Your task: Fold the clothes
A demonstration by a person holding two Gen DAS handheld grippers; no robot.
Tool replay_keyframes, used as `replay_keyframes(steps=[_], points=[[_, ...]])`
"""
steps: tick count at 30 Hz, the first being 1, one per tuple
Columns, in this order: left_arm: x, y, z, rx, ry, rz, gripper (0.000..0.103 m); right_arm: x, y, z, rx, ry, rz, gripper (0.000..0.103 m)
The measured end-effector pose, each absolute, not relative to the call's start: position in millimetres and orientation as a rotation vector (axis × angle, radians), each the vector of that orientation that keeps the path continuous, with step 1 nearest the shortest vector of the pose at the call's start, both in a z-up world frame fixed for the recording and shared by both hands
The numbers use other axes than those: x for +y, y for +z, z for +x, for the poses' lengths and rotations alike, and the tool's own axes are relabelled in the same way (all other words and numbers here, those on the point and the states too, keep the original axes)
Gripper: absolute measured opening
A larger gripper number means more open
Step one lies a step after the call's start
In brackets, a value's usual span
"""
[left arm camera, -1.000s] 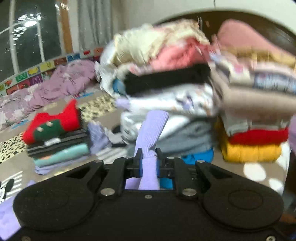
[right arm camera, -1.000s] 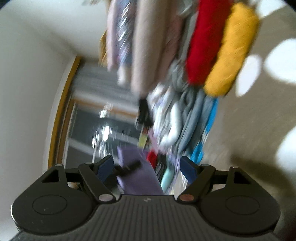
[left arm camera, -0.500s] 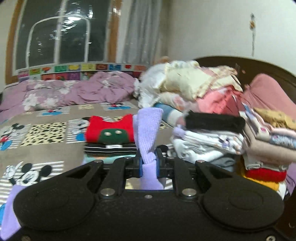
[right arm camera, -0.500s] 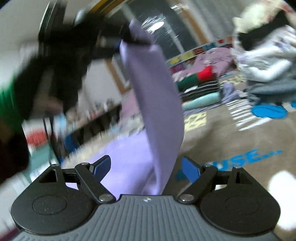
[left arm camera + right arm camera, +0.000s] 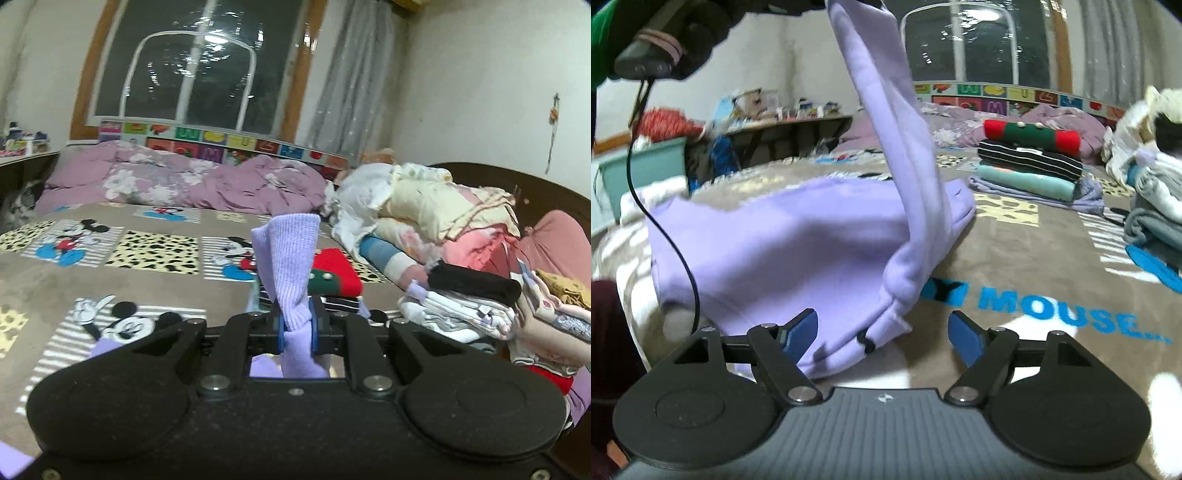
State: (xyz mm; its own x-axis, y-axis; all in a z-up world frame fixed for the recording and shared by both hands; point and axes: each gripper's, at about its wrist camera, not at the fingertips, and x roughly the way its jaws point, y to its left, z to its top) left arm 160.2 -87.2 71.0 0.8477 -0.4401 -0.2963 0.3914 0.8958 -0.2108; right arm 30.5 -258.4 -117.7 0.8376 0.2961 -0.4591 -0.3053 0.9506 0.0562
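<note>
Left wrist view: the left gripper (image 5: 295,330) pinches the lilac sweatshirt's ribbed cuff (image 5: 291,266), which stands up toward twelve o'clock.

Right wrist view: the right gripper (image 5: 884,332) is spread, jaws closing, nothing gripped. The lilac sweatshirt (image 5: 783,251) lies on the Mickey Mouse blanket (image 5: 1034,266); its sleeve (image 5: 897,129) rises to eleven o'clock. Closing now may bunch the hem (image 5: 882,332).

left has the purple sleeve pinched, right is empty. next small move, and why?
Probably bring the right gripper forward onto the sweater hem ahead; its jaws are closing on nothing yet. The left gripper holds the sleeve lifted, the body lying loose on the bed.
</note>
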Motion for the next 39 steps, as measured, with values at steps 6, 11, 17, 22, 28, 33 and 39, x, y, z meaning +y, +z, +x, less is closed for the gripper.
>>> replay_keyframes(steps=[6, 11, 17, 22, 28, 33, 39], points=[[-37, 61, 142, 0.350, -0.401, -0.197, 0.011, -256, -121, 37, 0.493, 0.306, -0.050, 0.071], [2, 45, 132, 0.368, -0.363, -0.269, 0.011, -248, -123, 37, 0.504, 0.313, -0.099, 0.060], [46, 23, 133, 0.400, -0.321, -0.393, 0.011, -238, -122, 32, 0.490, 0.309, -0.165, 0.059], [74, 10, 132, 0.412, -0.279, -0.457, 0.011, -228, -122, 28, 0.482, 0.316, -0.222, 0.056], [100, -8, 135, 0.447, -0.233, -0.488, 0.011, -224, -121, 26, 0.475, 0.318, -0.247, 0.055], [123, -32, 136, 0.488, -0.192, -0.508, 0.011, -220, -122, 24, 0.467, 0.335, -0.271, 0.051], [141, -55, 138, 0.524, -0.157, -0.525, 0.011, -216, -122, 21, 0.450, 0.359, -0.297, 0.046]])
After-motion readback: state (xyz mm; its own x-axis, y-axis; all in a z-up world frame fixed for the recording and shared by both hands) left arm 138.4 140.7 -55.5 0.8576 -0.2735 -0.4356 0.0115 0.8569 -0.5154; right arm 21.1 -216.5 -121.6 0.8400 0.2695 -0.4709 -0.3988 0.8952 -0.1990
